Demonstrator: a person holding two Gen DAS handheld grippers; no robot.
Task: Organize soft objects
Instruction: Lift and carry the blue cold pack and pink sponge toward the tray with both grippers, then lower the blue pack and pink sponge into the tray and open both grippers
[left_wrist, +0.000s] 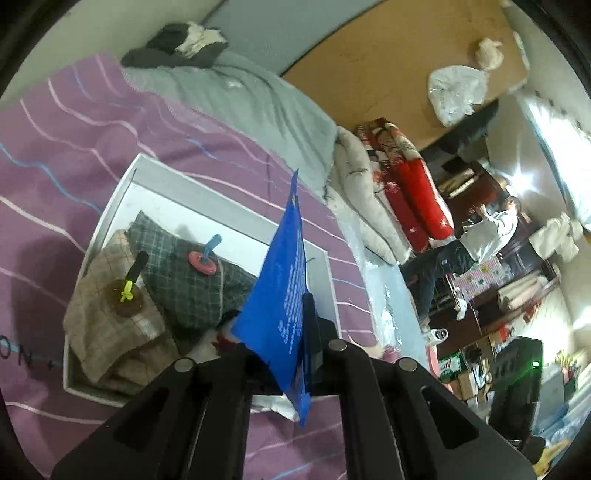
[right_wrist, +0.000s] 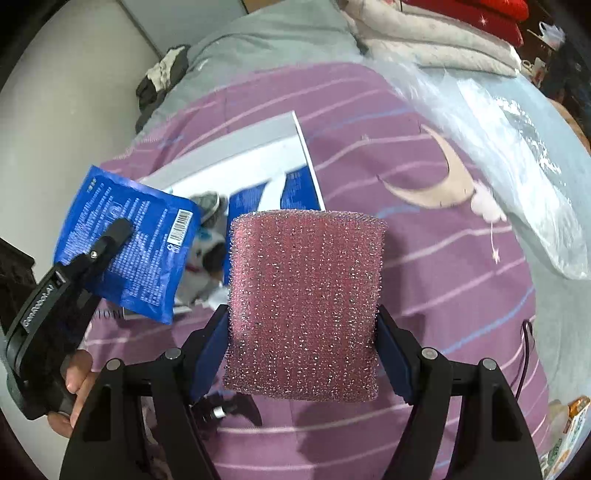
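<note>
Left gripper (left_wrist: 295, 350) pinched tight on blue pouch (left_wrist: 282, 280), held edge-on above white box (left_wrist: 225, 206). Right gripper (right_wrist: 303, 325) spread wide, clamping pink sponge (right_wrist: 304, 299) by its two sides over purple sheet (right_wrist: 424, 258). Sponge: light, springy, scratchy-skinned, likely to bulge if squeezed harder; sides the sensible grip. Pouch: thin, floppy, slick film, probably apt to slide; best pinched well in from the edge. Box already carrying plaid cloths (left_wrist: 184, 280).
</note>
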